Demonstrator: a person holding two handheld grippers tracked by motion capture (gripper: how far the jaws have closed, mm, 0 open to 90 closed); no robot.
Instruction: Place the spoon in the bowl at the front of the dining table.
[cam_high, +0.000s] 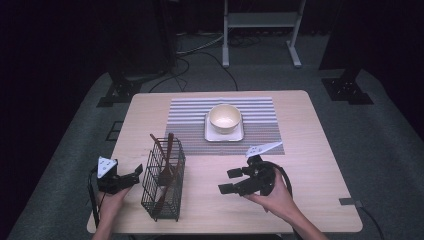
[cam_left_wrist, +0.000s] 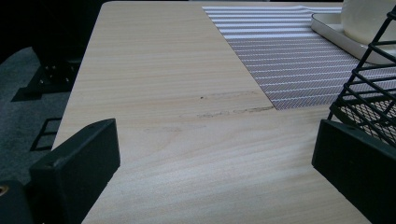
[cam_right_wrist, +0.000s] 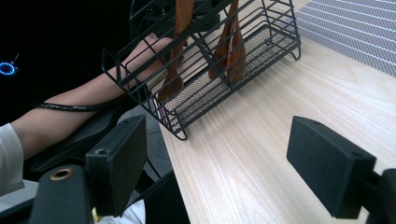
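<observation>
Two grippers sit low over a pale wood-grain table (cam_high: 310, 150), w/ a black wire utensil basket (cam_high: 163, 180) between them near the front edge. Basket is a tall rectangular grid of thin rods w/ a fine mesh floor and a divider; it stands upright, holding reddish-brown wooden utensils (cam_high: 167, 165) that lean w/ handles up. In right gripper view the smooth, flat spoon-like ends (cam_right_wrist: 229, 51) rest on the mesh.

Left gripper (cam_high: 134, 173): jaws wide apart, nothing between them. It's just left of the basket; one jaw tip looks right at the wire side, contact can't be confirmed. In left gripper view the matte black blocky jaws frame bare wood, basket wires (cam_left_wrist: 369, 93) just beyond the right-hand jaw.

Right gripper (cam_high: 229, 181): jaws also spread wide, empty, aimed left at the basket but clearly apart from it, w/ bare tabletop between.

Farther back lies a grey striped woven placemat (cam_high: 190, 112), carrying a square white tray (cam_high: 210, 135) w/ rounded corners and a round, glossy cream bowl (cam_high: 225, 118) on it.
</observation>
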